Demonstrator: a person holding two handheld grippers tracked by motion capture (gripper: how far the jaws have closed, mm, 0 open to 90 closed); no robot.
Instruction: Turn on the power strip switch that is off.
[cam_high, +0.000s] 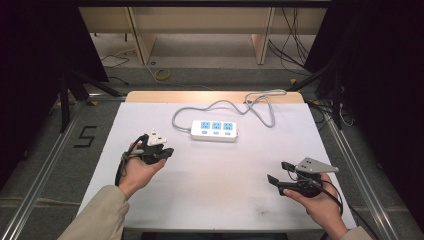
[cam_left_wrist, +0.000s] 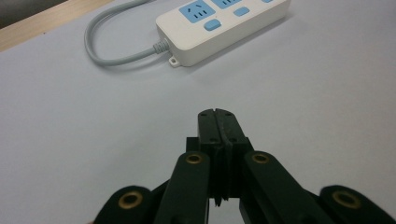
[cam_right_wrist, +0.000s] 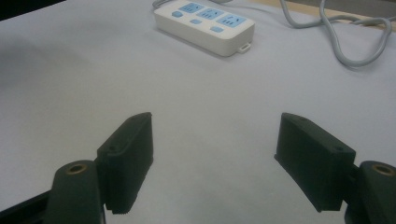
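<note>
A white power strip (cam_high: 214, 130) with three blue sockets lies flat at the middle back of the white table (cam_high: 215, 195). Its grey cable (cam_high: 255, 102) loops toward the far edge. My left gripper (cam_high: 162, 150) rests low at the left, held in a hand, its jaws pressed together with nothing between them. In the left gripper view the shut jaws (cam_left_wrist: 218, 116) point at the strip's cable end (cam_left_wrist: 219, 25), well short of it. My right gripper (cam_high: 279, 172) is at the front right, open and empty. Its view shows the wide-apart jaws (cam_right_wrist: 215, 140) facing the power strip (cam_right_wrist: 205, 25) far ahead.
Bare wood (cam_high: 210, 96) shows along the table's far edge. Metal rails (cam_high: 45, 170) run down both sides of the table. A "5" mark (cam_high: 86, 136) is on the floor at the left. Loose cables (cam_high: 160, 74) lie on the floor beyond.
</note>
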